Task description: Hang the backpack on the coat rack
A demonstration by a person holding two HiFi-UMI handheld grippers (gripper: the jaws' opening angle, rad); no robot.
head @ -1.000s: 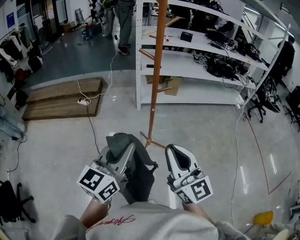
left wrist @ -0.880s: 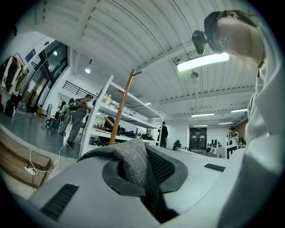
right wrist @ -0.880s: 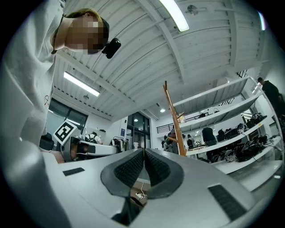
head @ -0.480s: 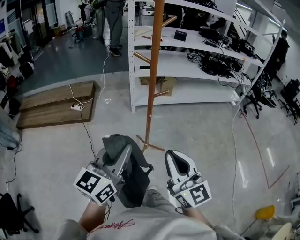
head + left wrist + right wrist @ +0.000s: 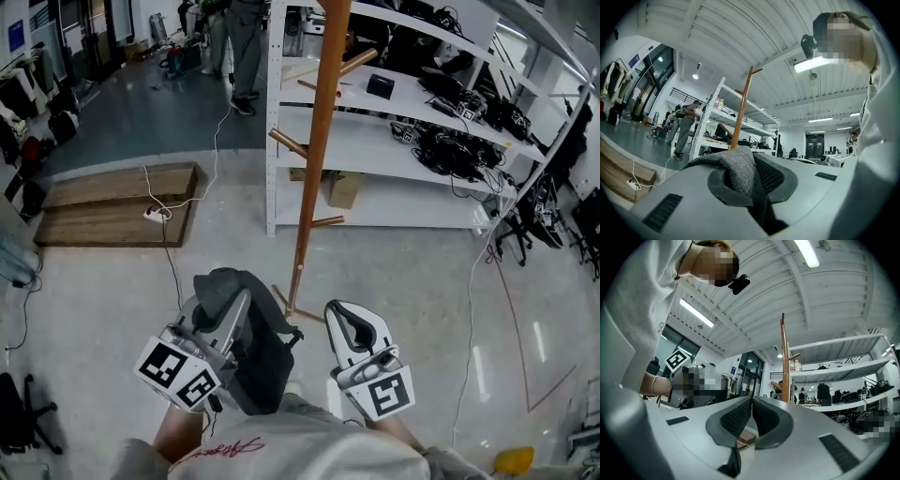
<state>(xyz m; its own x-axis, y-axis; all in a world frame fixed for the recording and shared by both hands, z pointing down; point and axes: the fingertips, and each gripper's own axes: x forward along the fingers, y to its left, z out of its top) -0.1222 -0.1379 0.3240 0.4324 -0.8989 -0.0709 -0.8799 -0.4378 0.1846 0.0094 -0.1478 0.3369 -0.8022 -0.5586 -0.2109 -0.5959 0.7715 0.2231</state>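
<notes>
The wooden coat rack (image 5: 317, 150) stands just ahead on the floor, with pegs sticking out at several heights. My left gripper (image 5: 234, 305) is shut on the grey top fabric of the dark backpack (image 5: 262, 354), which hangs below it, short of the rack's base. In the left gripper view the grey fabric (image 5: 739, 168) is pinched between the jaws, with the coat rack (image 5: 741, 110) beyond. My right gripper (image 5: 343, 315) is level beside it on the right, shut and holding nothing. Its pads (image 5: 740, 418) meet, and the coat rack (image 5: 785, 364) rises ahead.
A white shelf unit (image 5: 427, 141) with cables and devices stands right behind the rack, a cardboard box (image 5: 343, 187) under it. A low wooden platform (image 5: 108, 202) and a power strip (image 5: 156, 214) with its cable lie left. A person (image 5: 246, 47) stands far back.
Both grippers and the backpack have come forward toward the coat rack, which now looks nearer and larger. The grip on the backpack is unchanged.
</notes>
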